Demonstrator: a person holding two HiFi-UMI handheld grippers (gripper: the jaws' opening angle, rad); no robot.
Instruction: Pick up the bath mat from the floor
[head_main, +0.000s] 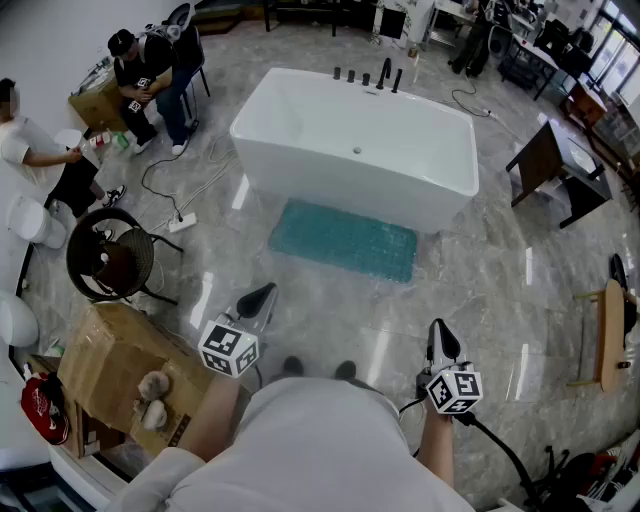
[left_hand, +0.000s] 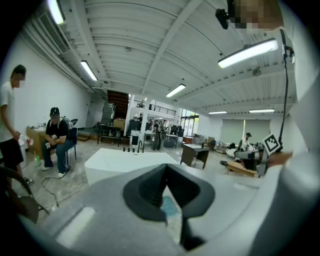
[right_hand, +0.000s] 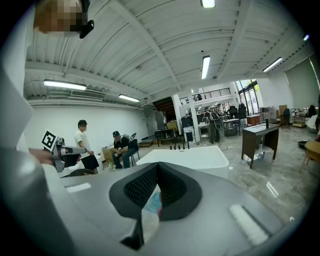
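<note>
The teal bath mat is seen lying flat on the grey marble floor at the centre of the head view. Its far long edge lies just beside the front wall of the white bathtub; whether the two touch cannot be told. The mat's near edge and both short ends are bordered by bare floor, and an open stretch is left between that near edge and the two grippers low in the frame.

The left gripper is held at lower centre-left and the right gripper at lower centre-right, both well apart from the mat. In each gripper view the jaws are shown pressed together with nothing pinched, and a sliver of teal mat is glimpsed past the pads.

At the left the room is narrowed by a black wire chair and a cardboard box. A dark desk is set at the upper right. A wooden stool is cut off by the right edge. The person's shoes are mostly hidden by the torso at the bottom.
</note>
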